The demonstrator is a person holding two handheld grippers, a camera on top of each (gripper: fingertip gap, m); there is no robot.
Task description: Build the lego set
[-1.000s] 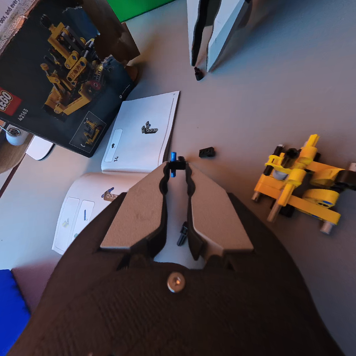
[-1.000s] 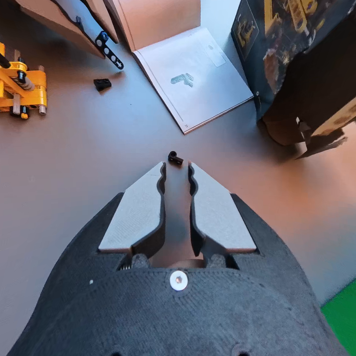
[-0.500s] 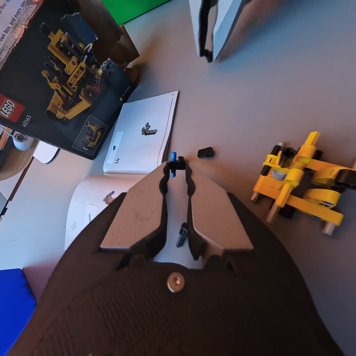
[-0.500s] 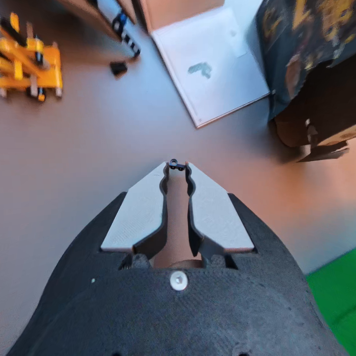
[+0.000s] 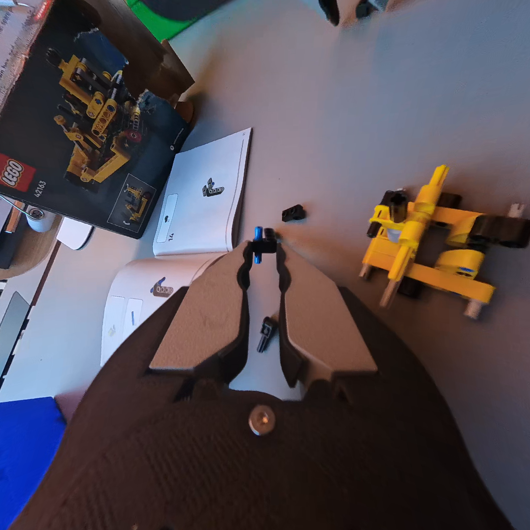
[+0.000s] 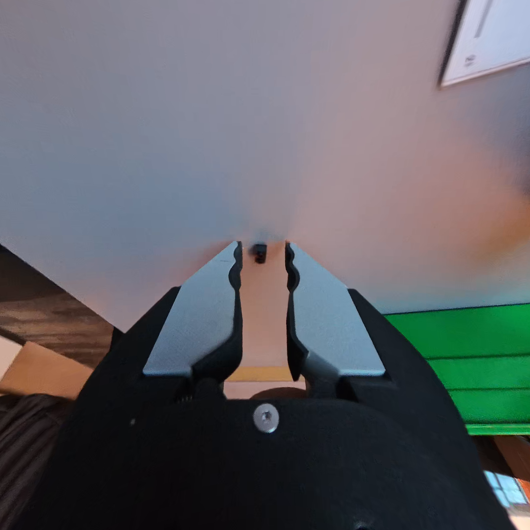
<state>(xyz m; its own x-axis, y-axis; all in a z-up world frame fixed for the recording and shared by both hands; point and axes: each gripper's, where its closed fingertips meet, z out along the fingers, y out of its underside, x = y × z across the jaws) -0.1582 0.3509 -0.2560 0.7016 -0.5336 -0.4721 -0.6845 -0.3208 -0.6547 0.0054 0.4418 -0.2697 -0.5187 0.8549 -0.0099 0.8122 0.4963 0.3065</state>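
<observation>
My left gripper is shut on a small black beam with a blue pin and holds it above the grey table. The half-built yellow model lies to its right. A small black piece lies just beyond the fingertips. A black pin lies on the table under the fingers. My right gripper is open, low over the table. A tiny black connector sits between its fingertips, touching neither. In the left wrist view the right gripper shows only at the top edge.
The open instruction booklet and the dark set box lie left of the left gripper. A booklet corner shows top right in the right wrist view. A green surface lies past the table edge. A blue object sits at lower left. My right fingertips sit around 20 cm from my left ones.
My right gripper closed around the black connector half a second ago. Now its jaws stand wider and the view has tilted low and away from the model. The left gripper barely moved.
</observation>
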